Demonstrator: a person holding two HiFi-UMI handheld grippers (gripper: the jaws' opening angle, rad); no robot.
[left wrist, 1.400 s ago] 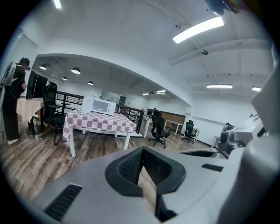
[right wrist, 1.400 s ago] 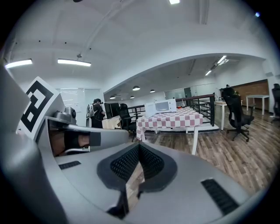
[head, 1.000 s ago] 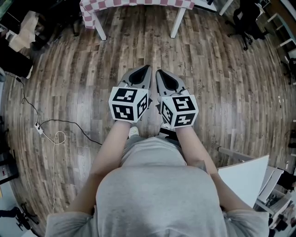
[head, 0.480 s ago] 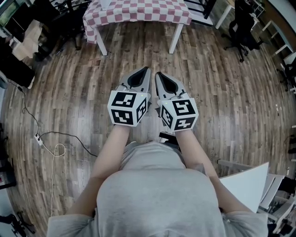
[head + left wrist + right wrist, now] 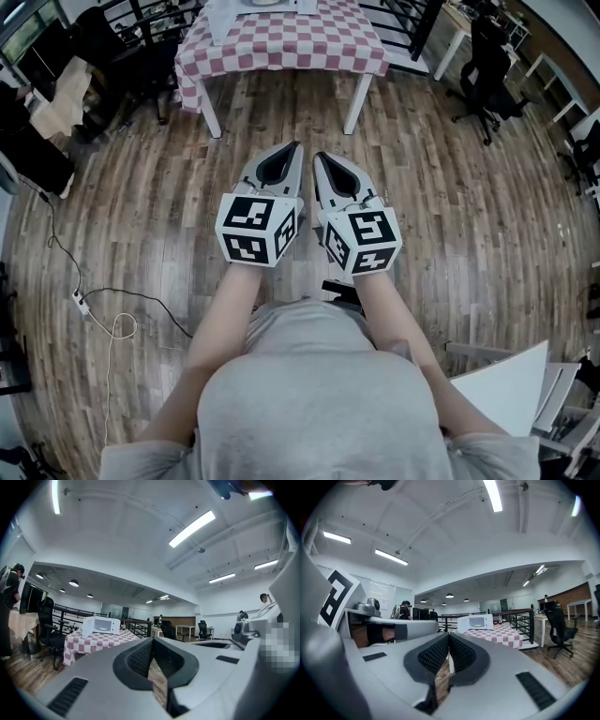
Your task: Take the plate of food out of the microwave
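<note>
Two items in hand: left gripper (image 5: 292, 147) and right gripper (image 5: 319, 157), jaws together on nothing. At 12 o'clock, well apart: microwave (image 5: 101, 626) on checkered desk (image 5: 281, 42), door seemingly shut, plate unseen, presumably inside. Risk: we tilt the plate, food spills.

The person (image 5: 319, 403) stands on a plank floor (image 5: 141, 187), holding the left tongs (image 5: 287, 150) and the right tongs (image 5: 322, 159) side by side at the centre. Their tips point toward twelve o'clock. At twelve o'clock, well apart from them, stands a worktop (image 5: 300, 42) under a red-and-white checked cloth. A cable (image 5: 112, 300) trails at eight o'clock, and a black office chair (image 5: 487, 56) sits at one o'clock.
</note>
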